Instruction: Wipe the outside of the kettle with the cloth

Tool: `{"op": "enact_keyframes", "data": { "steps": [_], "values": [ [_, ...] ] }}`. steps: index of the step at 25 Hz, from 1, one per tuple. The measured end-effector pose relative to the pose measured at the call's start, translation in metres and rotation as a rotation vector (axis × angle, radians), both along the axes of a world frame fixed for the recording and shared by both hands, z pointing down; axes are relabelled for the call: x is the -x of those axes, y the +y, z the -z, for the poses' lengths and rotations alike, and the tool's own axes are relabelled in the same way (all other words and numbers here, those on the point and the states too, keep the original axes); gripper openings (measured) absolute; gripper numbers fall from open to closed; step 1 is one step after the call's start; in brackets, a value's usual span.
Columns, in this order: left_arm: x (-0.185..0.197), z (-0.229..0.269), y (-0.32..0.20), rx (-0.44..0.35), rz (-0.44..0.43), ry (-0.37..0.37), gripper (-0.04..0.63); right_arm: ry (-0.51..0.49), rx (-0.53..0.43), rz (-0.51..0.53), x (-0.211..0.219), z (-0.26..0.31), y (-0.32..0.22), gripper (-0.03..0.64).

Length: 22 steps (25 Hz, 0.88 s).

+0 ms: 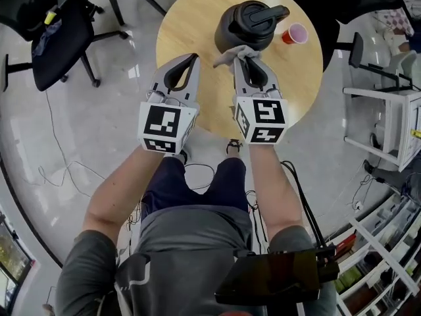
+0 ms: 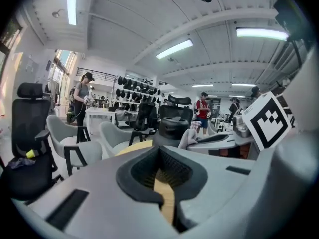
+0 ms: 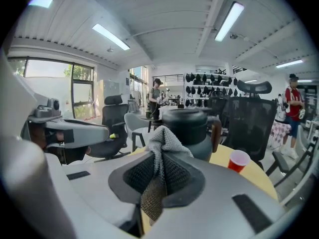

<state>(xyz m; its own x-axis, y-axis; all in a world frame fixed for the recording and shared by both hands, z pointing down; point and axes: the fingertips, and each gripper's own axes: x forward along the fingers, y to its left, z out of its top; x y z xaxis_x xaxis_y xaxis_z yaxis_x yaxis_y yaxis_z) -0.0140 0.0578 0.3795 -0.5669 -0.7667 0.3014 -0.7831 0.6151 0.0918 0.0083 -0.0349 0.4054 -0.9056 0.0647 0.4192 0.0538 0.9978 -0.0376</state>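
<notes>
The kettle (image 1: 248, 24) stands on the round counter (image 1: 197, 31), with a red cup (image 1: 295, 34) just beside it. The right claw (image 1: 247, 58) is clamped on the cloth (image 1: 235, 53), which bunches against the kettle's near side. The left claw (image 1: 192, 59) hovers nearby, closed on nothing.

**A:** We're seeing a matt dark kettle (image 1: 247, 25), plastic by the look of it, plus a grey cloth (image 3: 162, 141) with a rough, knobbly weave.

**B:** Same for us. The table (image 1: 191, 25) is pale, smooth wood and the cup (image 1: 295, 34) is shiny red plastic. Left gripper (image 1: 192, 58) and right gripper (image 1: 246, 59) look like matt grey plastic, with ribbed black pads (image 3: 141, 175). The floor (image 1: 112, 110) is glossy.
</notes>
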Motion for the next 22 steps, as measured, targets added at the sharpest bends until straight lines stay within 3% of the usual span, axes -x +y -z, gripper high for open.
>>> {"op": "enact_keyframes", "data": {
  "steps": [3, 8, 15, 22],
  "values": [
    [0.001, 0.031, -0.006, -0.002, -0.065, -0.052, 0.008, -0.024, -0.017, -0.056, 0.000, 0.028, -0.004, 0.057],
    [0.010, 0.038, -0.006, -0.004, -0.091, -0.039, 0.008, 0.002, -0.021, -0.084, 0.009, 0.027, 0.002, 0.057],
    [0.018, -0.014, -0.013, 0.050, -0.116, -0.012, 0.008, -0.016, -0.020, -0.082, 0.021, -0.011, 0.003, 0.057],
    [0.020, -0.066, -0.008, 0.086, -0.104, 0.043, 0.008, 0.075, 0.014, -0.082, 0.027, -0.082, 0.007, 0.057]
  ]
}}
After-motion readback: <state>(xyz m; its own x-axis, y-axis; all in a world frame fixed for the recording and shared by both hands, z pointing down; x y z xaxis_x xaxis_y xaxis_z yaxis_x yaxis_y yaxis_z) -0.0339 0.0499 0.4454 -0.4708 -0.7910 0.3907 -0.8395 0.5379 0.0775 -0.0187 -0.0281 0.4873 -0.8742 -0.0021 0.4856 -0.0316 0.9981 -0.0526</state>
